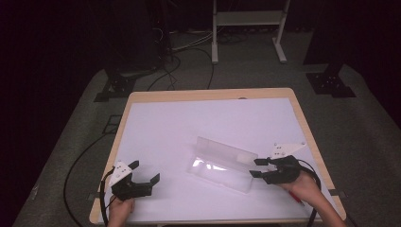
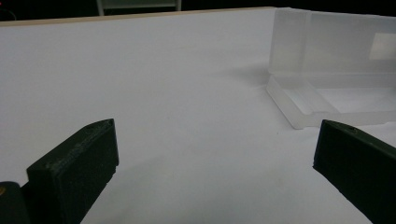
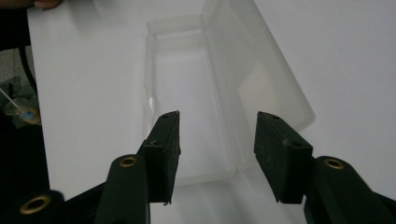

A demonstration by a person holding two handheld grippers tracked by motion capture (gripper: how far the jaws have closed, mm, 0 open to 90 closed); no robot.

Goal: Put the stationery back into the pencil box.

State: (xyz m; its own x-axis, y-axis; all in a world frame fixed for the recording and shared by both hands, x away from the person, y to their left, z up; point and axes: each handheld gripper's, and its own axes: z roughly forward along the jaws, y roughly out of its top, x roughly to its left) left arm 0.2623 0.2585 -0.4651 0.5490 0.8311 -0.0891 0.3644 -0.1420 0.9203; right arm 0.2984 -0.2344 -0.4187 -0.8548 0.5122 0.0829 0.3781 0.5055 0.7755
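A clear plastic box [image 1: 222, 165] lies open on the white table [image 1: 189, 123], a little right of the centre and in the lower half of the high view. Its lid [image 1: 227, 150] stands up along the far long side, and the tray part looks empty.

The right gripper [image 1: 257, 168] is at the right end of the box, its jaws apart with nothing between them. In the right gripper view the box [image 3: 196, 88] stretches away from the jaws toward the top of the frame, with the near short wall just under the tips. The left gripper [image 1: 145, 172] sits at the lower left of the high view, well apart from the box, jaws wide and empty; in its own view the box [image 2: 327, 79] is at the upper right.

I judge the box to be light, thin-walled and rather smooth, so it can slide on the table or bend under a hard squeeze. The hinge of the lid is probably the weak place. A good hold seems to be the short end wall or the lid's free edge, pressed gently, while the other gripper steadies the tray.
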